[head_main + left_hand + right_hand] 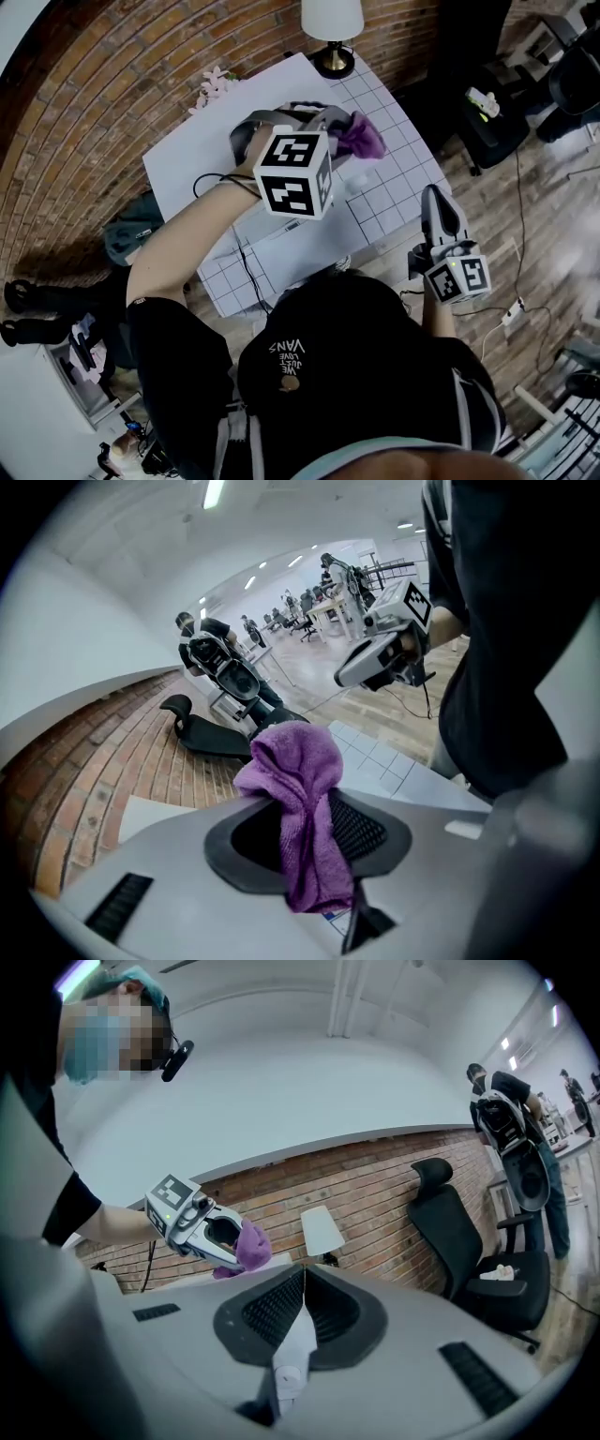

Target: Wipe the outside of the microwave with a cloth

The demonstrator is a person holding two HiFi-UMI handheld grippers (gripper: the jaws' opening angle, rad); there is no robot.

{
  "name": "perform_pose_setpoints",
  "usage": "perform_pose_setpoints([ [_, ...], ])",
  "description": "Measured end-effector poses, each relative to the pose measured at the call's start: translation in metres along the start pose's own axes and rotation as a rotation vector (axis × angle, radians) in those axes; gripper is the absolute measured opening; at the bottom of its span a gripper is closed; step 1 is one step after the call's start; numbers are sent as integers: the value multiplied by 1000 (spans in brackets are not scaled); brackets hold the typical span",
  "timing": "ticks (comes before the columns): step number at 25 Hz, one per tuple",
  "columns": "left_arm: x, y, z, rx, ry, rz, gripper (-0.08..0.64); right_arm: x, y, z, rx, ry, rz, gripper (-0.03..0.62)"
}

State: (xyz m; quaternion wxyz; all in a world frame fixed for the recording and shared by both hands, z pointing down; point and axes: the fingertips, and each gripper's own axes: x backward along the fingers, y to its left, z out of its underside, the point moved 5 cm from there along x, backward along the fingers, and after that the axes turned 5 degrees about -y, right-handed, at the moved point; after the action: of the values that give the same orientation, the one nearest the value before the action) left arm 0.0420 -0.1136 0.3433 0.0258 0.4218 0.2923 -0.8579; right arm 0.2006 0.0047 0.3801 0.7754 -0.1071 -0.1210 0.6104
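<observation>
A purple cloth hangs bunched from my left gripper, which is shut on it and held up over the table with the white checked cover. Below that gripper lies a white box-like appliance with a black cable across it; most of it is hidden by my arm and the marker cube. My right gripper is off the table's right edge, apart from the cloth, jaws shut with nothing between them. In the right gripper view the left gripper and cloth show at the left.
A lamp and pink flowers stand at the table's far end against the brick wall. A black office chair stands to the right. Cables and a power strip lie on the wooden floor. Other people work further off.
</observation>
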Motion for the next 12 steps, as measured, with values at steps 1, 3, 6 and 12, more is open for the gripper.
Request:
perform_pose_setpoints([
  [1, 7, 0, 0, 16, -25, -20, 141, -5, 4, 1, 4, 8, -15, 3],
  [3, 23, -1, 4, 49, -74, -66, 141, -16, 16, 4, 15, 21, -48, 3],
  [6, 55, -10, 14, 69, -126, -144, 141, -30, 40, 9, 34, 27, -100, 3],
  [12, 145, -47, 53, 191, -261, -271, 141, -38, 105, 25, 53, 37, -129, 3],
])
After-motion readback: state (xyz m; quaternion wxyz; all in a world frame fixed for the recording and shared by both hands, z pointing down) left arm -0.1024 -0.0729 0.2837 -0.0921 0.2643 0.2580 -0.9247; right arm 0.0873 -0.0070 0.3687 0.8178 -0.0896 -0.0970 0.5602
